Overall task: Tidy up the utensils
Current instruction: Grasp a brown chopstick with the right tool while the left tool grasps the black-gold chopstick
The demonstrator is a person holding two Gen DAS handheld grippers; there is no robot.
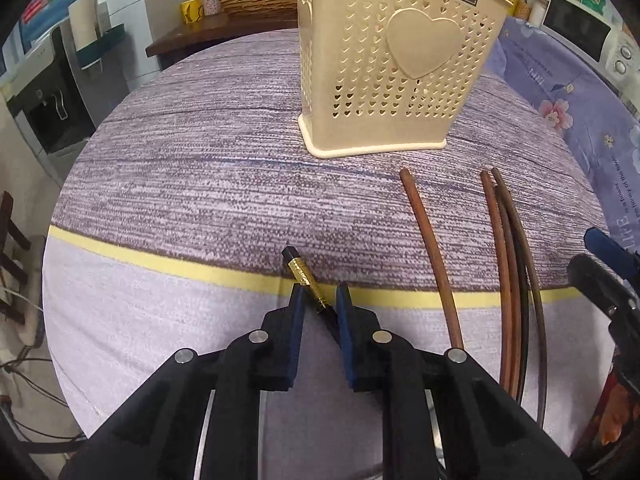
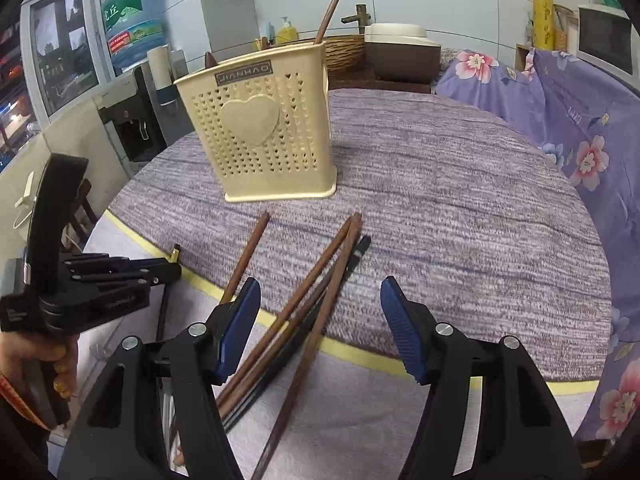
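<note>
— What's on my left camera?
— A purple-striped tablecloth (image 1: 224, 184); the cream holder (image 1: 384, 80), labelled JIANHAO, stands upright. My left gripper (image 1: 320, 300) is nearly shut around a gold-tipped chopstick (image 1: 306, 280).

— And the right?
— The holder holds one brown chopstick (image 2: 332, 8). My right gripper (image 2: 320, 300) gapes wide over loose chopsticks (image 2: 304, 300)

Premises: a home kitchen-dining room. Evidence: white tiled walls (image 2: 440, 8), blue water-cooler bottle (image 2: 134, 20) on its dispenser, white microwave oven (image 1: 580, 28), brass tap (image 2: 358, 14) over a woven basin, cloth-covered round table (image 2: 440, 200).
</note>
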